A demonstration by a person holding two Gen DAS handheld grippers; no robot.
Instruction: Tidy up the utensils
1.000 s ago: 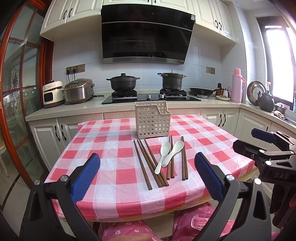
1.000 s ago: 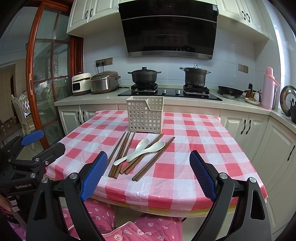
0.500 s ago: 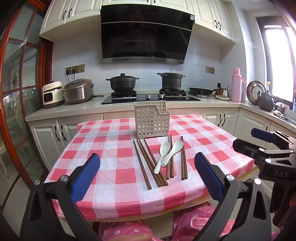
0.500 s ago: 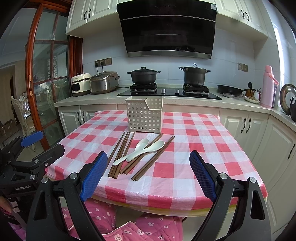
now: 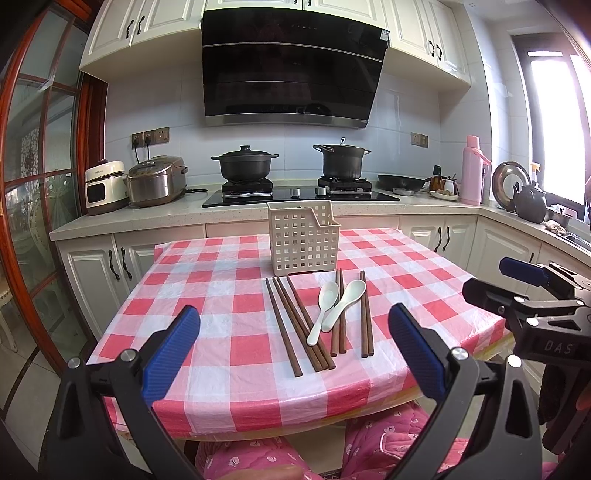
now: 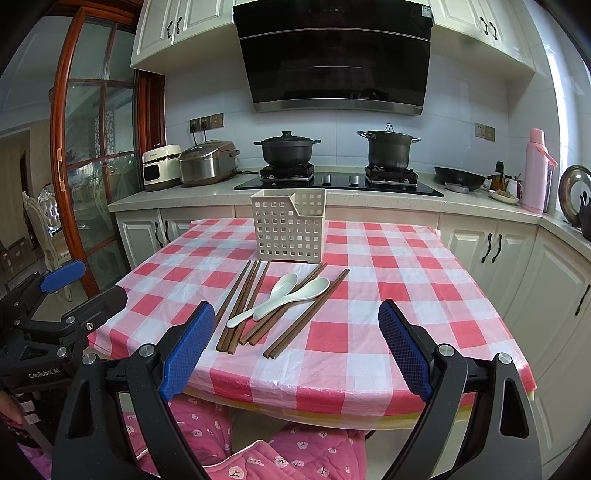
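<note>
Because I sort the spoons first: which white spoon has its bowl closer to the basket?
The left spoon; its bowl lies nearer the basket than the right spoon.

Glossy white spoons (image 5: 334, 308), matt wooden chopsticks (image 5: 291, 325)

"DAS" shows in pale letters on the right hand-held gripper (image 5: 546, 295); "GenRobot.AI" reads along the left hand-held gripper (image 6: 55, 321). The white cooker's lettering stays illegible.

Home kitchen: range hood (image 5: 293, 70) over a stove (image 5: 299, 192) with two black pots (image 5: 244, 165), rice cooker (image 5: 157, 181), white cabinets (image 5: 129, 27), checked cloth (image 5: 229, 295) on the dining surface.
</note>
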